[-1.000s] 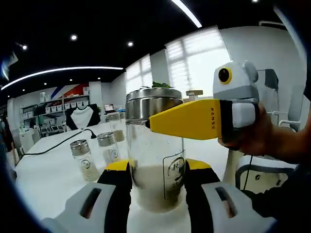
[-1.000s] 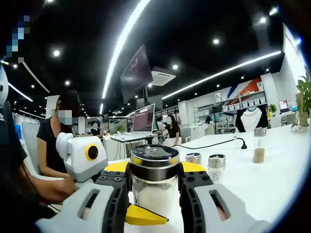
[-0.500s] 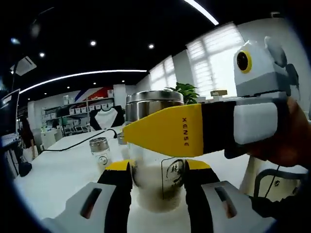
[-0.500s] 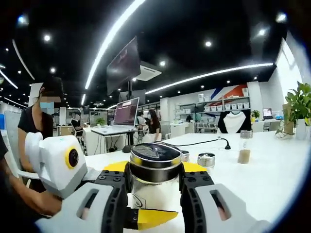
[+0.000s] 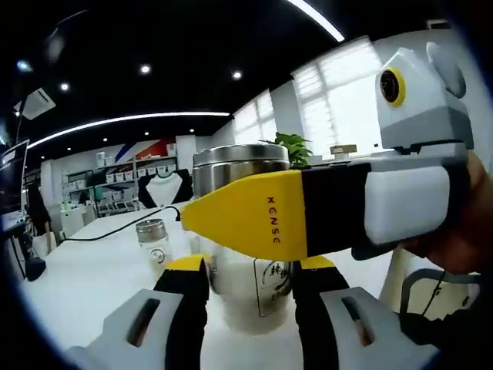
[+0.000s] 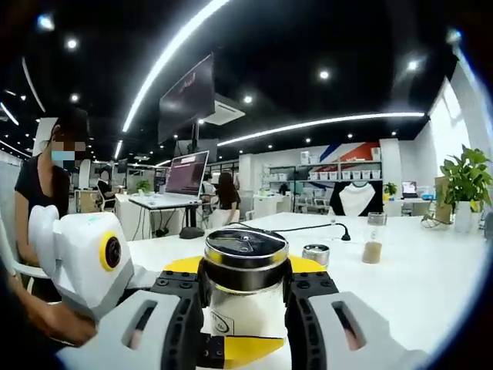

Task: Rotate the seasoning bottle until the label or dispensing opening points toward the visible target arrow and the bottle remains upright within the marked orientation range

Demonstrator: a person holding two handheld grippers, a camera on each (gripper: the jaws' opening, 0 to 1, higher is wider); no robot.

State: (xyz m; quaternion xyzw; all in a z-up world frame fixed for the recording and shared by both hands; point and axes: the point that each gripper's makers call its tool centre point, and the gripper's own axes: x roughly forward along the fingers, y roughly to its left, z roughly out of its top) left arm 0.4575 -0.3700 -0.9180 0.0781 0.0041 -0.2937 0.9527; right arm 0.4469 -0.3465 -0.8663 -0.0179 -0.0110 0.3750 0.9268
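Note:
The seasoning bottle [image 5: 245, 285] is clear glass with a steel lid [image 5: 240, 163], pale seasoning inside and a printed label turned toward me. It stands upright on the white table [image 5: 85, 277]. My left gripper [image 5: 250, 266] is shut on its lower body, one black pad on each side. My right gripper [image 5: 254, 216] reaches in from the right, and its yellow jaw crosses the bottle just under the lid. In the right gripper view my right gripper [image 6: 245, 270] is shut on the bottle [image 6: 246, 308] right below the lid [image 6: 246, 254]. The left gripper [image 6: 231, 351] comes in from the lower left.
A small steel-capped shaker jar [image 5: 154, 239] stands on the table to the left, near a black cable [image 5: 115, 227]. Two more small jars [image 6: 314, 254] [image 6: 373, 247] and a potted plant [image 6: 462, 185] are farther off. People sit at desks [image 6: 177, 200] beyond the table.
Both views have swung round with the hands while the bottle stays clamped between both pairs of jaws. The right gripper now looms larger and lower in the left gripper view.

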